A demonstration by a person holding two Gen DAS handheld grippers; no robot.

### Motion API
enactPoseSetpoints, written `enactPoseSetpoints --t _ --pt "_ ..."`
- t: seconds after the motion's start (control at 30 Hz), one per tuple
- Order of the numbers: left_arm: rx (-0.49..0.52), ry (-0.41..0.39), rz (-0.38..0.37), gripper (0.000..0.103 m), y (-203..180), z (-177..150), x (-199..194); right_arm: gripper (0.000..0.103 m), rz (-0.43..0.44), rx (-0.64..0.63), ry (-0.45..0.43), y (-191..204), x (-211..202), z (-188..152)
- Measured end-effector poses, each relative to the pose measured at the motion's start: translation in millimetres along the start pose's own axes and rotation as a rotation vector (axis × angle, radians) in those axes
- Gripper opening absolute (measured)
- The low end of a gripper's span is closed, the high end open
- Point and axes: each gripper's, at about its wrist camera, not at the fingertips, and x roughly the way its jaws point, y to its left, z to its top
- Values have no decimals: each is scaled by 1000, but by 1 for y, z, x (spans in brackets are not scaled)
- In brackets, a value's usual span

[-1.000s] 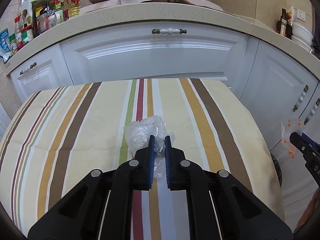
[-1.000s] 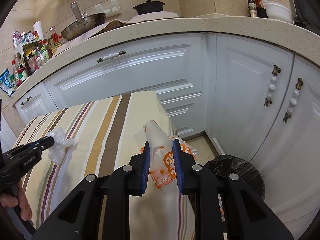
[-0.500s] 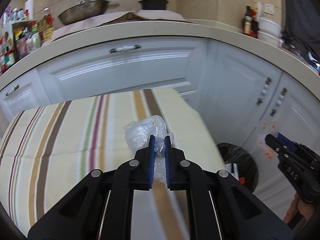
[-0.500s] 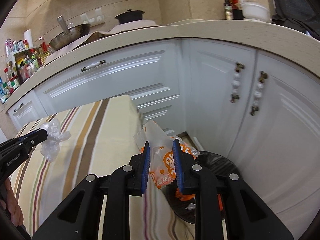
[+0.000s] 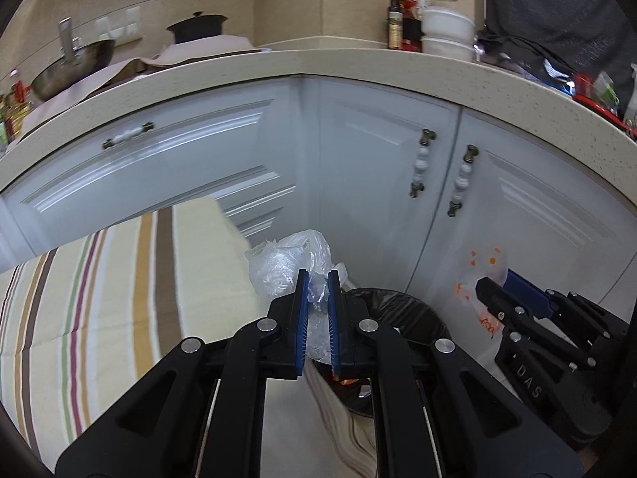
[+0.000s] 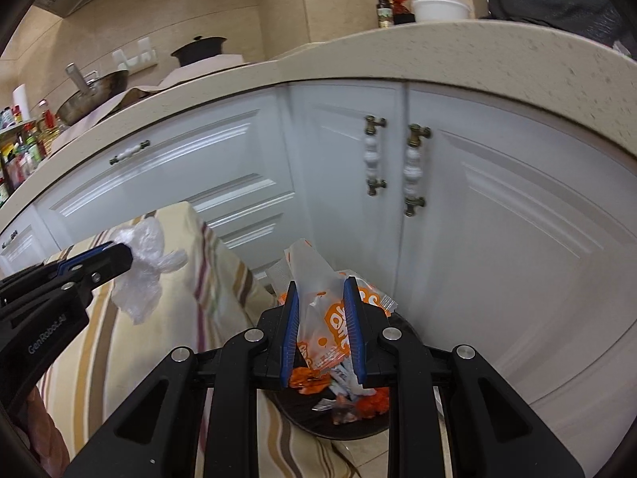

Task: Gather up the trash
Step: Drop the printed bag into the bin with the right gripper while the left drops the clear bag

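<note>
My left gripper (image 5: 317, 279) is shut on a crumpled clear plastic bag (image 5: 284, 263), held past the table's right edge near the black-lined trash bin (image 5: 410, 314). From the right wrist view the same bag (image 6: 145, 263) hangs from the left gripper (image 6: 123, 253). My right gripper (image 6: 321, 288) is shut on an orange and white wrapper (image 6: 322, 310) and holds it right above the bin (image 6: 350, 418), which has several wrappers in it. The right gripper (image 5: 487, 285) with its wrapper (image 5: 477, 279) shows at the right of the left wrist view.
The table with a striped cloth (image 5: 99, 298) lies to the left. White cabinet doors (image 6: 458, 219) with beaded handles stand close behind the bin. The counter (image 5: 358, 67) above holds a wok, a pot, bottles and bowls.
Both grippers have swung right, off the striped table and toward the bin by the cabinets. Each still holds its piece of trash. The right gripper is now over the bin.
</note>
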Motion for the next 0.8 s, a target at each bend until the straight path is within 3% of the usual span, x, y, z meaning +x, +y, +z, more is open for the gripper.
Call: enactPoseSetpoints --t 0.53,0.67,0.8 --pt "47 98 2 10 -35 -4 72 24 -41 38 47 -25 45 -8" --pt "41 122 14 15 -34 -5 88 39 -53 47 57 -28 58 -8" --pt "40 127 15 24 -31 -5 92 39 -62 45 64 -29 61 -7"
